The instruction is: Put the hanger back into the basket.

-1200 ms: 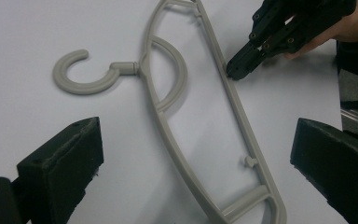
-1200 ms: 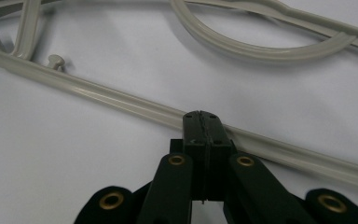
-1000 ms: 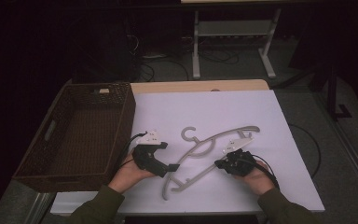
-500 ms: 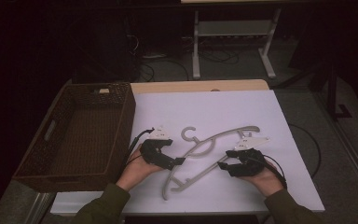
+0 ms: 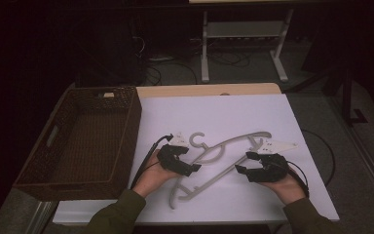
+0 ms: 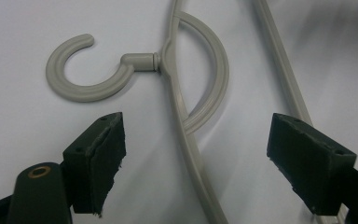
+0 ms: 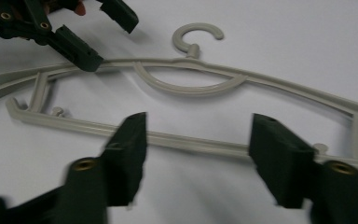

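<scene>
hanger: grey plastic clothes hanger (image 5: 219,158) lying flat on the white table (image 5: 233,117), lower middle of the high view, running diagonally from lower left up to the right. Hook (image 6: 81,70) sits upper left in my left gripper view.

left gripper: my left gripper (image 5: 191,168) is wide apart. In its own view the jaws straddle the top arm (image 6: 186,140) just below the neck, nothing pinched yet. Seen from the other side, one jaw tip looks right at the arm, maybe touching, can't say for sure.

right gripper: my right gripper (image 5: 242,165) is spread too, hovering over the straight bottom bar (image 7: 191,142), which runs across between the jaws. Not clamped on anything.

basket: brown wicker basket (image 5: 44,146) fills the left of the high view, looks empty.

how it'll handle: I'd guess light and stiff with some flex in the thin arms. Smooth plastic, so probably slippery sideways in the pads, and lying flat it's awkward to get under.

where to grab: my pick is the thick bit near the neck for the left, the bottom bar for the right. Two spread-out holds should stop it swinging. I'd skip the hook, it'll likely pivot.
</scene>
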Available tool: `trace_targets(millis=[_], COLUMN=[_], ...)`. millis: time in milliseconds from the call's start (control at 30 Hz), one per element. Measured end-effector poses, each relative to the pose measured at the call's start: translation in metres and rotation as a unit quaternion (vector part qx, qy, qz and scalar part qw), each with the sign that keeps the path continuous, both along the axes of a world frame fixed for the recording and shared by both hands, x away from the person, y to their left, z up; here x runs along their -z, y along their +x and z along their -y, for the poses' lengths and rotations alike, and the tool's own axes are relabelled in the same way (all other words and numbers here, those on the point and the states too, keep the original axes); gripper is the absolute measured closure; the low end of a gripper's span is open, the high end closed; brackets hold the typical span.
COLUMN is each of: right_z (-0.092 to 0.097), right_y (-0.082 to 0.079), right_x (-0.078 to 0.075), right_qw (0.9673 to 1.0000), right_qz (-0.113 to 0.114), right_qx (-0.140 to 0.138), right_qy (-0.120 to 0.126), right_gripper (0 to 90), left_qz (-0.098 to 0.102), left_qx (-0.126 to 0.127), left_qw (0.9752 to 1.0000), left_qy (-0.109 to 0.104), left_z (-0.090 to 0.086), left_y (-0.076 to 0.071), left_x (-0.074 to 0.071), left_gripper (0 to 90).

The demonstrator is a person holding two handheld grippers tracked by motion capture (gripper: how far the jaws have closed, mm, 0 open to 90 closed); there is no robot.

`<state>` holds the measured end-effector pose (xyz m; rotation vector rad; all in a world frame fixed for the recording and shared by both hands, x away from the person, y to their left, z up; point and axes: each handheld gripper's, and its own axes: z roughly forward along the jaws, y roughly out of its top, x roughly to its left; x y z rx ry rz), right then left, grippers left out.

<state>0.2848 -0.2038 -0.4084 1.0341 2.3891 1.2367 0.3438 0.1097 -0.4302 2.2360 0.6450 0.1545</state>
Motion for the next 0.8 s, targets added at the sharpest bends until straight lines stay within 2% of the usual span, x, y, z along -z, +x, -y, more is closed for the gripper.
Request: trace_targets(millis=[133, 167, 267, 333, 500, 600, 800], right_z=[-0.008, -0.008, -0.016, -0.02, -0.029, -0.03, -0.033], right_y=[0.006, 0.006, 0.012, 0.016, 0.017, 0.018, 0.02], right_x=[0.003, 0.003, 0.005, 0.006, 0.012, 0.016, 0.021], right_qw=[0.9999, 0.9999, 0.9997, 0.9996, 0.9988, 0.9985, 0.998], right_qz=[-0.01, -0.01, -0.018, -0.021, -0.033, -0.035, -0.039], right_qx=[-0.01, -0.01, -0.014, -0.016, -0.024, -0.026, -0.026], right_qy=[-0.008, -0.008, -0.01, -0.013, -0.028, -0.032, -0.042], right_gripper=[70.3, 70.3, 87.3, 89.3, 89.4, 89.4, 89.4], left_qz=[-0.006, -0.006, -0.006, -0.006, -0.004, -0.001, 0.0], left_qx=[-0.004, -0.004, -0.006, -0.006, -0.014, -0.019, -0.019], left_qw=[1.0, 1.0, 0.9999, 0.9998, 0.9988, 0.9983, 0.9983], left_qy=[-0.005, -0.005, -0.012, -0.016, -0.046, -0.055, -0.055], left_z=[-0.001, -0.001, -0.003, -0.004, -0.01, -0.012, -0.013], left_y=[0.0, 0.0, -0.001, 0.0, 0.0, 0.0, 0.0], left_x=[0.0, 0.0, -0.002, -0.003, -0.009, -0.011, -0.012], left_gripper=[17.7, 17.5, 16.5, 15.0, 11.3, 9.3, 8.0])
